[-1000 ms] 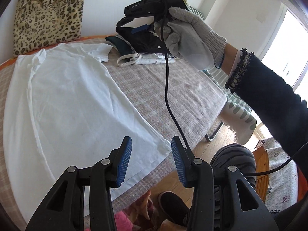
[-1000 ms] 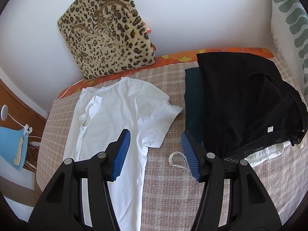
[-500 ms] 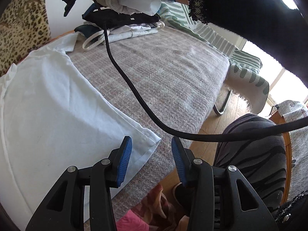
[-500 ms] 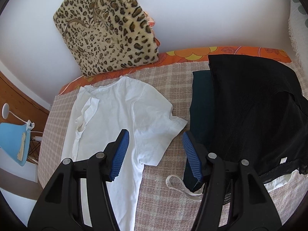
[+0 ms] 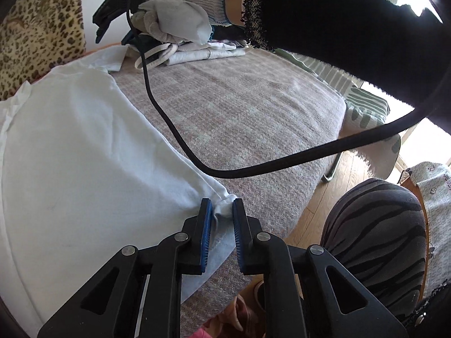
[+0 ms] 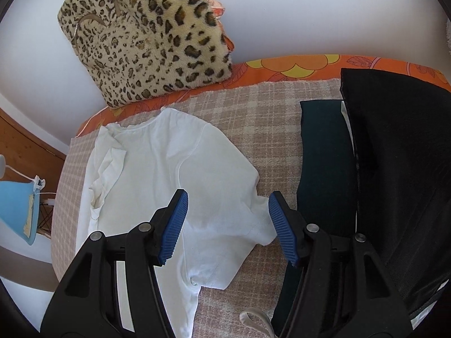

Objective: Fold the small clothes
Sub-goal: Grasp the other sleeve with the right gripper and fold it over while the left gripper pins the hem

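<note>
White t-shirt (image 5: 84,169) flat on checked bed cover (image 5: 239,107) by white wall, leopard cushion (image 6: 146,39) at head, clothes pile (image 6: 394,169) right, bare cover between; left claw (image 5: 221,211) closing on hem corner at bed's near edge, right claw (image 6: 227,219) apart over sleeve.

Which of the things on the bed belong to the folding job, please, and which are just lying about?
In the job: white T-shirt, left gripper closing on its hem corner, right gripper open above its sleeve.
Lying about: leopard cushion, black clothes, cable, blue lamp.
</note>
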`<state>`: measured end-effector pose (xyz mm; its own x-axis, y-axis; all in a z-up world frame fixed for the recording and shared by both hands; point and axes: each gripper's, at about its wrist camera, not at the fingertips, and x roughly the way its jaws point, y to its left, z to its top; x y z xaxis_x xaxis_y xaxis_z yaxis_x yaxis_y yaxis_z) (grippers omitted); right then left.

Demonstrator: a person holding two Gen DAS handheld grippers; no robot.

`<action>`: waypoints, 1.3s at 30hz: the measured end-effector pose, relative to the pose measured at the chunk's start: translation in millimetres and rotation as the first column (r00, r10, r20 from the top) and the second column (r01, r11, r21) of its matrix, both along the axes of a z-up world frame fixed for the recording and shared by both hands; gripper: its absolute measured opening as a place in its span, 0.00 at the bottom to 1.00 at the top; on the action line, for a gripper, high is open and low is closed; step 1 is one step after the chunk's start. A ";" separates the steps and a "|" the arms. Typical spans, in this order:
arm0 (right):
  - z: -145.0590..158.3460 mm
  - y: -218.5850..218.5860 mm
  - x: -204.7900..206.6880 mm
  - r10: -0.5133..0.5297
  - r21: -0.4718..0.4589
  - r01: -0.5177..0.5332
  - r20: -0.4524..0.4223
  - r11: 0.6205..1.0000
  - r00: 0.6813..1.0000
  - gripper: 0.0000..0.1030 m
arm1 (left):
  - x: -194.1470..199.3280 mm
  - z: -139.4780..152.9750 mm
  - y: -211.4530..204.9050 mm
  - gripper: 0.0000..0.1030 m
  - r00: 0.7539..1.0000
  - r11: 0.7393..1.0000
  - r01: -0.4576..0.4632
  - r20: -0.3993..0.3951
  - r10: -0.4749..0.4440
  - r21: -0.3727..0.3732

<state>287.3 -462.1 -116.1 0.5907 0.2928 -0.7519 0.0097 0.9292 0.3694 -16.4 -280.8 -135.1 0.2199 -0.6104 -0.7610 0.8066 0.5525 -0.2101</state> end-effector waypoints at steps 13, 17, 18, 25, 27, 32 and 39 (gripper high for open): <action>-24.6 0.3 28.8 0.012 -0.061 -0.017 -0.092 0.998 0.996 0.61 | 5.7 7.2 12.4 0.08 0.997 0.996 -0.040 -0.072 0.033 -0.084; -25.6 4.9 21.6 0.050 -0.076 -0.058 -0.098 0.995 0.994 0.58 | 9.1 12.5 18.3 0.07 0.996 0.991 -0.067 -0.069 0.059 -0.117; -26.0 4.4 20.5 0.043 -0.088 -0.052 -0.098 0.995 0.994 0.52 | 9.1 13.5 18.8 0.07 0.996 0.990 -0.069 -0.072 0.061 -0.123; -15.1 0.4 17.0 -0.009 -0.049 0.005 -0.083 0.999 0.996 0.07 | 5.9 17.5 29.3 0.07 0.994 0.985 -0.083 -0.084 0.071 -0.152; -2.3 6.4 16.6 -0.010 -0.056 0.007 -0.055 0.998 0.998 0.06 | 4.3 19.8 35.9 0.07 0.994 0.983 -0.093 -0.078 0.082 -0.156; 27.2 24.5 17.4 0.002 -0.059 -0.003 -0.012 0.998 1.000 0.06 | 5.6 28.1 53.0 0.07 0.992 0.980 -0.116 -0.061 0.107 -0.164; 52.5 61.1 22.1 0.013 -0.086 -0.011 0.014 0.996 1.000 0.06 | 3.9 31.6 74.7 0.07 0.990 0.977 -0.134 -0.056 0.126 -0.163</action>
<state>309.4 -401.0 -63.6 0.5984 0.2348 -0.7660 -0.0063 0.9574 0.2886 -12.5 -206.1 -103.5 0.2736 -0.6976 -0.6622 0.7179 0.6063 -0.3421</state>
